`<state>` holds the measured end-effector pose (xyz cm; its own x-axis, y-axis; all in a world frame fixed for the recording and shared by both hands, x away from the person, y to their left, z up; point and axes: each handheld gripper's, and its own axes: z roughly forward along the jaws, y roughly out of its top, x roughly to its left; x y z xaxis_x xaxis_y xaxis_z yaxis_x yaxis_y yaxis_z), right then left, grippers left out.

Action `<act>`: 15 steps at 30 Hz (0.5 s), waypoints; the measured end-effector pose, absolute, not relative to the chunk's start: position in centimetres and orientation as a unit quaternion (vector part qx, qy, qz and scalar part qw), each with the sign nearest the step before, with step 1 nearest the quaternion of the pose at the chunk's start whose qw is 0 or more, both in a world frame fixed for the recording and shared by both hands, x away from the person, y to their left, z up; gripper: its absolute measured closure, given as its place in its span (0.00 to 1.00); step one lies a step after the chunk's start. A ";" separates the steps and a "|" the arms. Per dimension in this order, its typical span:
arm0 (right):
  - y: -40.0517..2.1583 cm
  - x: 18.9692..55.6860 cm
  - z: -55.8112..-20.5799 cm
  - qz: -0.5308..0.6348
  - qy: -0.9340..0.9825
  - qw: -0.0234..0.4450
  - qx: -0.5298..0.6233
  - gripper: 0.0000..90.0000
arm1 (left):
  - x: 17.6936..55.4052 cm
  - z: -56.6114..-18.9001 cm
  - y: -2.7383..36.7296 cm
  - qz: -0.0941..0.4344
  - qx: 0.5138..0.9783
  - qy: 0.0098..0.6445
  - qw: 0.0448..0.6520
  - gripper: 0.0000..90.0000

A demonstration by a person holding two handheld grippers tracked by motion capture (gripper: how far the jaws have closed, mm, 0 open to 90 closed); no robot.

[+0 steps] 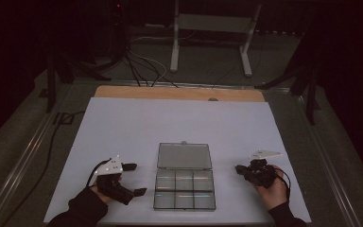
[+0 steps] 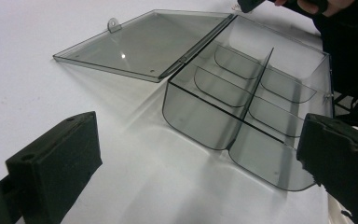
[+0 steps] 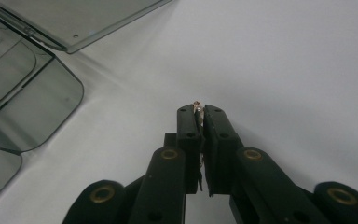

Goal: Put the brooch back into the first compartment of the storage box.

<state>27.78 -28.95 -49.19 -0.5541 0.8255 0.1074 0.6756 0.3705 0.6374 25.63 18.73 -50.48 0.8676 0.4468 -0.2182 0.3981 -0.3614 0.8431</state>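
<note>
While the right gripper (image 3: pixel 200 109) pinches a small thin object (image 3: pixel 196 105), the open box (image 3: pixel 32 88) lies leftward.

The left gripper (image 1: pixel 133 178) rests low with jaws spread wide, while the right gripper (image 1: pixel 238 169) has its jaws pressed together.

the room is dim, with black dark at the back and both sides. a white sheet (image 1: pixel 179 123) covers the table (image 1: pixel 179 92), whose bare wooden edge shows at the far side; past it a grey floor (image 1: pixel 208 66) holds a white metal stand (image 1: pixel 211 28) on two legs, and black cables (image 1: pixel 142 66) run across it towards the table. dark stands (image 1: pixel 307 80) rise at left and right, and a metal rail (image 1: pixel 23 156) runs along each side of the table.
</note>
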 end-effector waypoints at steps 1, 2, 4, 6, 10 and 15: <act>-28.9 27.8 -49.2 0.327 0.819 0.112 0.459 0.95 | 25.6 -50.5 18.7 0.025 0.825 0.255 0.503 0.01; -28.9 27.8 -49.1 0.330 0.818 0.107 0.459 0.95 | 25.6 -50.5 18.7 0.025 0.825 0.254 0.503 0.01; -28.7 27.8 -49.0 0.331 0.818 0.106 0.459 0.95 | 25.6 -50.4 18.7 0.025 0.825 0.255 0.504 0.01; -28.5 27.9 -48.8 0.336 0.816 0.105 0.457 0.95 | 25.7 -50.4 18.7 0.023 0.825 0.256 0.504 0.01; -28.1 27.8 -48.3 0.345 0.816 0.107 0.450 0.95 | 25.8 -50.4 18.9 0.024 0.822 0.260 0.505 0.01; -27.3 27.7 -47.8 0.351 0.820 0.107 0.440 0.95 | 25.8 -50.3 19.0 0.023 0.821 0.261 0.507 0.01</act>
<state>27.67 -27.32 -47.75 -0.5902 0.7962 0.1329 0.6457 0.3668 0.6697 25.82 18.95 -50.35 0.8622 0.4526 -0.2273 0.4060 -0.3492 0.8445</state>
